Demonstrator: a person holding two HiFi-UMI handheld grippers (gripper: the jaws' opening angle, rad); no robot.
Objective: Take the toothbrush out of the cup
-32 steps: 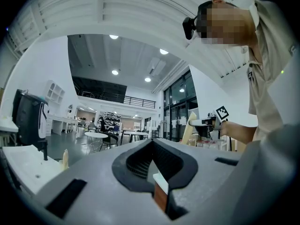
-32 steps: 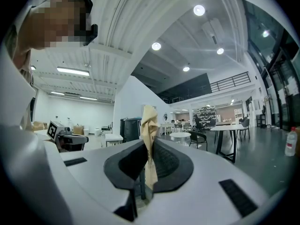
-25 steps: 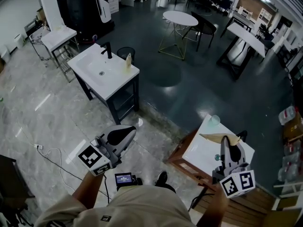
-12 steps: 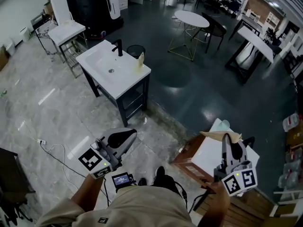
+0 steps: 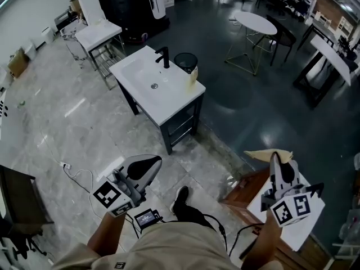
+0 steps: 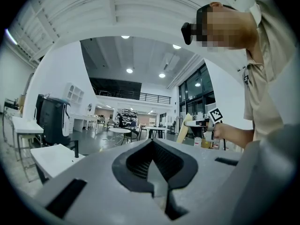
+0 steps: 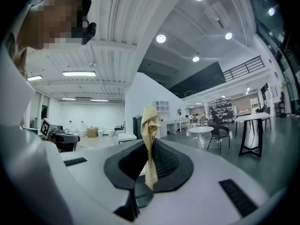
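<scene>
My right gripper is shut on a crumpled tan paper-like strip, which sticks out leftward past its tips. In the right gripper view the strip stands up between the pads of that gripper. My left gripper is shut with nothing in it, held level over the marble floor. Its closed jaws fill the left gripper view. A white sink counter with a black tap stands ahead. A small tan object sits on its right edge. I cannot make out a cup or toothbrush.
A black bin stands behind the sink counter. Under my right gripper are a small white table and a wooden box. A white cable lies on the floor at left. A round table and desks stand far back.
The person has walked on: the sink counter has slid right and nearer in the head view. Both grippers travelled along, still shut, the right one still gripping the tan strip.
</scene>
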